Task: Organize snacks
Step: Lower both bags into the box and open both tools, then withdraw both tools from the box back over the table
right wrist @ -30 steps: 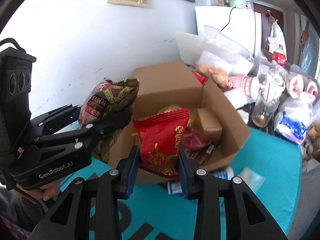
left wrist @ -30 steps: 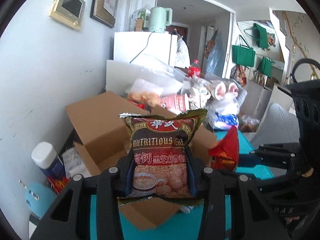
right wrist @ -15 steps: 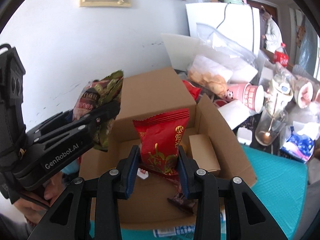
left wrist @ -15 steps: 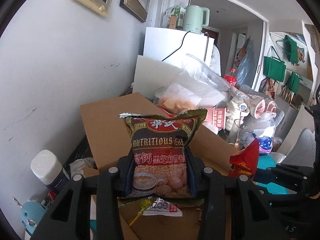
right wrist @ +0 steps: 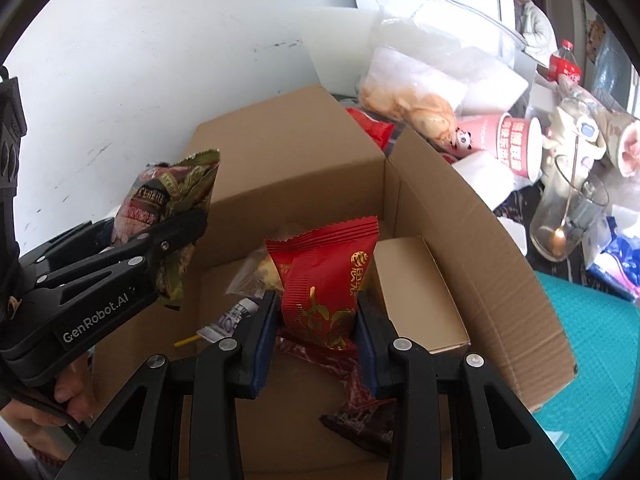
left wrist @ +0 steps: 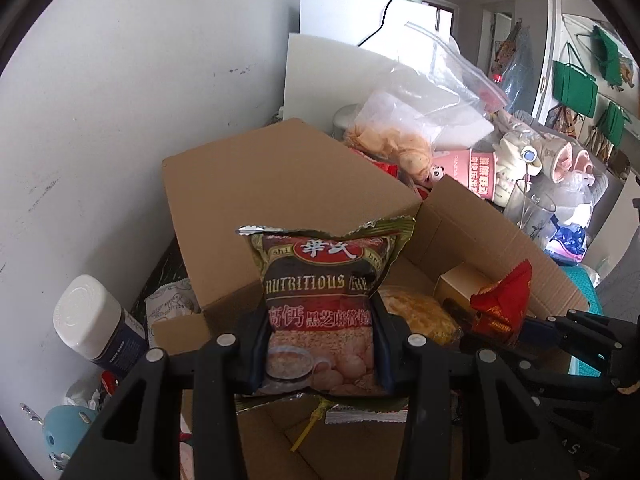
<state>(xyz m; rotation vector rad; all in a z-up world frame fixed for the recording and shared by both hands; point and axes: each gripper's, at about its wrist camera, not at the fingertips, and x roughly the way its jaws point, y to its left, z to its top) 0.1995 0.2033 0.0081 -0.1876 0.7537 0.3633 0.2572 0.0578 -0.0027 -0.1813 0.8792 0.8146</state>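
Note:
My left gripper (left wrist: 320, 344) is shut on a green and brown cereal packet (left wrist: 320, 300), held upright over the open cardboard box (left wrist: 280, 184). From the right wrist view that same packet (right wrist: 168, 208) hangs at the left, over the box's left side. A red snack packet (right wrist: 324, 280) stands between the blue pads of my right gripper (right wrist: 316, 320), which is shut on it above the box's inside. The red packet (left wrist: 504, 300) also shows at the right in the left wrist view. Inside the box (right wrist: 460, 216) lie a gold carton (right wrist: 416, 292), a dark wrapper (right wrist: 360, 420) and other small packets.
Behind the box are a clear bag of crackers (right wrist: 404, 96), a pink paper cup (right wrist: 508, 144), a glass with a spoon (right wrist: 568, 216) and a cola bottle (right wrist: 564, 64). A white-capped jar (left wrist: 92, 320) stands left of the box by the wall. Teal cloth (right wrist: 592, 344) covers the table at right.
Both grippers have moved forward and down with their packets, from in front of the box to over its open inside. The box now fills much more of both views.

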